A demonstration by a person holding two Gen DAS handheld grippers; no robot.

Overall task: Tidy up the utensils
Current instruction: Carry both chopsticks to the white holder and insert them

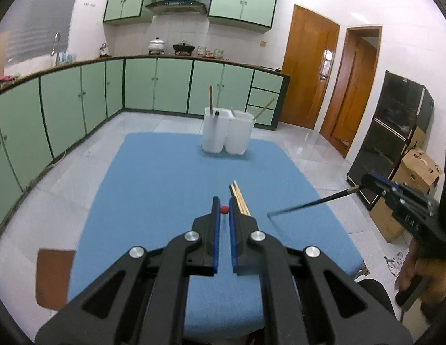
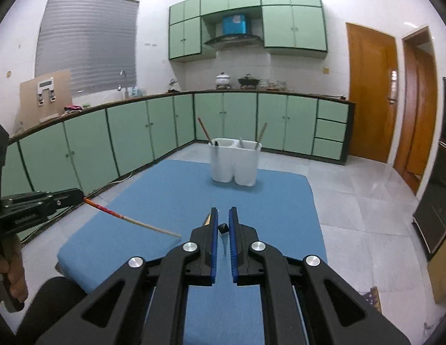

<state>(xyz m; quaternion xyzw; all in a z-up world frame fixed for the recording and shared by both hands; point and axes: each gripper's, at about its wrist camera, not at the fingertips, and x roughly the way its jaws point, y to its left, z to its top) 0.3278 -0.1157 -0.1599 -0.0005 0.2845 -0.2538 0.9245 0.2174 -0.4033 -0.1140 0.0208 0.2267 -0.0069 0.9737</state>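
On the blue cloth-covered tabletop [image 2: 153, 189], at its far middle, stands a white plastic two-compartment utensil holder [image 2: 235, 161]. A brown stick leans out of its left compartment and a paler stick out of its right; other contents are too small to identify.

Left gripper [image 1: 224, 211]: jaws pressed together on the red-tipped end of a pale wooden chopstick with a red handle section [image 2: 130, 220]. In the right wrist view this chopstick juts rightward from the jaws, above the cloth and clear of it. A small bundle of pale wooden sticks [image 1: 239, 199] lies on the cloth just right of this gripper's jaws.

Right gripper [image 2: 223, 224]: jaws pinching the end of a dark slender chopstick with a pale metal band [image 1: 312, 202]. In the left wrist view it juts leftward, with its free end over the right part of the cloth.

Assessment: both utensils are held and neither is yet in the holder, which stands well apart on the far side.

Risks:
- Each chopstick is held at one extreme end, so it could pivot or slip in the jaws during travel.
- The two free ends point toward each other and could clash if the hands converge.
- A tilted tip could catch the holder's rim or the leaning sticks and tip the light container.
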